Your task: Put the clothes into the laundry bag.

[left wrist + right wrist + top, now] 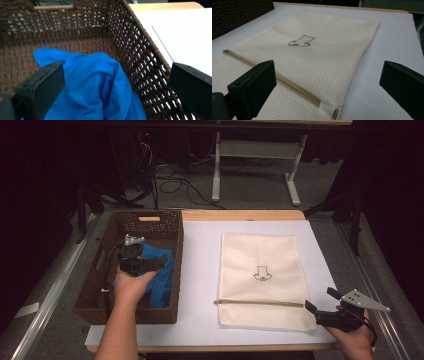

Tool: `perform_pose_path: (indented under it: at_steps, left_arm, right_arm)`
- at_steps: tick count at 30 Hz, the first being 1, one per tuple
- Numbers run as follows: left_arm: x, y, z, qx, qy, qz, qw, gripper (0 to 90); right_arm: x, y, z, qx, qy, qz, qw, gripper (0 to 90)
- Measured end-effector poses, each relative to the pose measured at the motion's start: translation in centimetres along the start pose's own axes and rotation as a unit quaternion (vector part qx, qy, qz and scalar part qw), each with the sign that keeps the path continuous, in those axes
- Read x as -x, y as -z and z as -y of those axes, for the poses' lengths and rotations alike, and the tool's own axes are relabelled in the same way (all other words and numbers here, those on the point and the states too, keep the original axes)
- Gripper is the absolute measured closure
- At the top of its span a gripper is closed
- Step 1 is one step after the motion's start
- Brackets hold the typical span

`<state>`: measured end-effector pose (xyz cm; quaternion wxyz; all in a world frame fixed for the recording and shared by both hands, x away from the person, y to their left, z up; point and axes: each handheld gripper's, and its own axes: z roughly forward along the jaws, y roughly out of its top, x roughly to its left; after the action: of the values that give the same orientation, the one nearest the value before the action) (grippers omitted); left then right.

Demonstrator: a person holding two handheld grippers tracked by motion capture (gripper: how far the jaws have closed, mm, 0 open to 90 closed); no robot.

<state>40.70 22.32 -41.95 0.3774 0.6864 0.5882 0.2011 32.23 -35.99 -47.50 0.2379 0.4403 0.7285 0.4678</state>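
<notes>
Step in hand: pick-up approach. Left gripper [142,263] hangs inside the wicker basket [170,227], jaws spread wide, blue cloth [100,85] directly beneath and between them. Right gripper [320,312] waits, jaws apart, at the mesh laundry bag's [332,50] zipper [294,87] end. Next move likely: lower, then close on the cloth.

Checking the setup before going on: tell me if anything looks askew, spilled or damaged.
Nothing stands out. The blue cloth lies bunched in the wicker basket, and the mesh bag lies flat and square on the white sheet, zip closed.
</notes>
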Motion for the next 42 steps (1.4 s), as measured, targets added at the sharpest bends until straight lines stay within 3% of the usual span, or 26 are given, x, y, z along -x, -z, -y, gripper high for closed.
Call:
perform_pose_path:
  at_steps: [6, 10, 16, 19, 22, 25, 28, 34, 36, 38, 42]
  left_arm:
    - [-0.8, -1.1, -0.1, -0.057, 0.004, -0.01, 0.9983, 0.7]
    - [-1.5, -2.6, 0.2, -0.11, 0.006, -0.011, 0.9939, 0.7]
    - [-2.0, -4.8, 1.2, -0.183, 0.006, -0.01, 0.9831, 0.6]
    - [-2.4, -6.1, 1.7, -0.229, 0.01, -0.019, 0.9731, 0.7]
    - [-2.7, -7.1, 2.2, -0.262, 0.011, -0.03, 0.9646, 0.7]
    - [-2.9, -8.1, 2.9, -0.285, 0.018, -0.034, 0.9578, 1.9]
    - [-2.8, -8.0, 2.9, -0.286, 0.004, -0.042, 0.9573, 5.3]
    - [-3.0, -7.4, 2.6, -0.278, 0.005, -0.048, 0.9594, 19.6]
    - [-2.9, -7.0, 2.3, -0.267, 0.0, -0.046, 0.9625, 37.8]
    - [-2.7, -6.9, 2.3, -0.267, -0.014, -0.049, 0.9625, 47.5]
    - [-2.5, -6.8, 2.2, -0.265, -0.019, -0.042, 0.9632, 66.6]
  right_arm:
    - [-0.1, -0.2, 0.0, -0.001, 0.0, 0.001, 1.0, 1.6]
    - [0.0, -0.2, 0.0, -0.003, -0.001, 0.002, 1.0, 1.6]
    - [0.0, -0.2, 0.0, -0.002, -0.001, 0.002, 1.0, 1.7]
    - [0.0, -0.2, 0.1, -0.004, 0.0, -0.001, 1.0, 1.9]
    - [-0.1, -0.3, 0.1, -0.005, -0.001, 0.0, 1.0, 2.0]
    - [0.0, -0.4, 0.1, -0.007, 0.0, 0.0, 1.0, 2.2]
    - [0.0, -0.4, 0.2, -0.01, -0.002, -0.001, 0.9999, 2.3]
    - [0.0, -0.2, 0.2, -0.006, -0.006, 0.004, 1.0, 2.5]
    - [0.0, -0.2, 0.2, -0.007, -0.013, 0.005, 0.9999, 2.6]
    - [0.0, -0.2, 0.2, -0.008, -0.012, 0.005, 0.9999, 2.7]
    - [0.0, -0.3, 0.2, -0.008, -0.011, 0.005, 0.9999, 3.0]
